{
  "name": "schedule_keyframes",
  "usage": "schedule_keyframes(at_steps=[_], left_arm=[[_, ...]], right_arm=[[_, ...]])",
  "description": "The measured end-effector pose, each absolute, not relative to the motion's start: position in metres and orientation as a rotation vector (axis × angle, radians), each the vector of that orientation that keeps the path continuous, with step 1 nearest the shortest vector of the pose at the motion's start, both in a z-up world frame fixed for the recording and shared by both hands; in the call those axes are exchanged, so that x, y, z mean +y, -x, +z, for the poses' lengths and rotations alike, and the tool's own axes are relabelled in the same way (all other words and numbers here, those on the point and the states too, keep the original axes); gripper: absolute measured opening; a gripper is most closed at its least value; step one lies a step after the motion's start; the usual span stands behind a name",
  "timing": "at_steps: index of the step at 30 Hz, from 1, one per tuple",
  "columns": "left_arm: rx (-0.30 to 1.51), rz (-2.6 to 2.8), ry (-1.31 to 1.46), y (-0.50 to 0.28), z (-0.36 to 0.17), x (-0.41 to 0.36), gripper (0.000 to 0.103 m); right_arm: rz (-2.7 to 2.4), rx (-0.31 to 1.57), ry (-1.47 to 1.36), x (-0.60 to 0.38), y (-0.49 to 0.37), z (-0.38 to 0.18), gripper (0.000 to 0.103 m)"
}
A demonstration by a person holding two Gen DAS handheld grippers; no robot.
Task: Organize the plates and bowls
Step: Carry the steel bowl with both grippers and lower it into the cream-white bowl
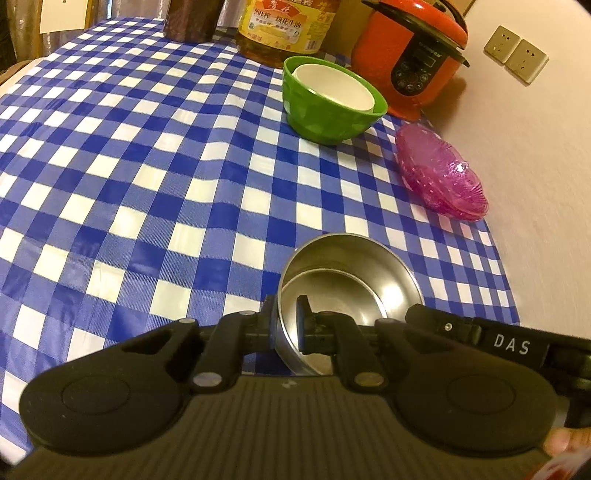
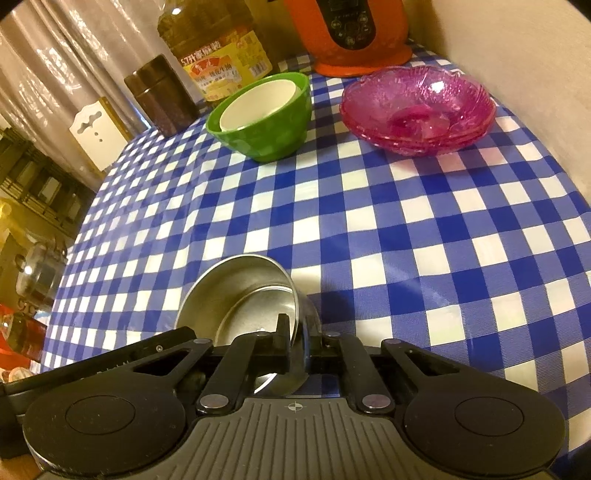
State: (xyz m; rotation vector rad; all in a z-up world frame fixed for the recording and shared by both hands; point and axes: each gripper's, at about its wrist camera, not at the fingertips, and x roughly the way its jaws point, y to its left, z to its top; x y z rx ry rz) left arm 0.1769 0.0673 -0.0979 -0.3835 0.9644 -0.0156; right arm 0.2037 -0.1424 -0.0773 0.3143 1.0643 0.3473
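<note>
The table, under a blue-and-white checked cloth, meets a wall along its right edge. At the far edge stand an orange rice cooker, an oil jug and a dark canister. In front of the jug sits a green bowl with a white bowl nested inside; pink glass plates are stacked by the right edge. Near the front edge, steel bowls sit nested. The left claw is clamped on their left rim, the right claw on the right rim.
</note>
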Motion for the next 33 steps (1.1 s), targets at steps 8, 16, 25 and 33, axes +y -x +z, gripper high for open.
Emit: schedule_keyframes(at_steps=[8, 16, 25, 33], left_arm=[[0.963, -0.036, 0.4, -0.178, -0.093, 0.068, 0.008], [0.926, -0.055, 0.392, -0.186, -0.075, 0.066, 0.006], [0.861, -0.077, 0.376, -0.214, -0.043, 0.065, 0.006], [0.813, -0.092, 0.381, -0.247, -0.017, 0.067, 0.006]], right_arm=[[0.341, 1.056, -0.333, -0.149, -0.205, -0.07, 0.007], [0.342, 1.019, -0.35, -0.154, -0.21, -0.053, 0.007], [0.354, 0.961, -0.387, -0.163, -0.239, -0.024, 0.006], [0.365, 0.914, -0.41, -0.166, -0.276, 0.001, 0.006]])
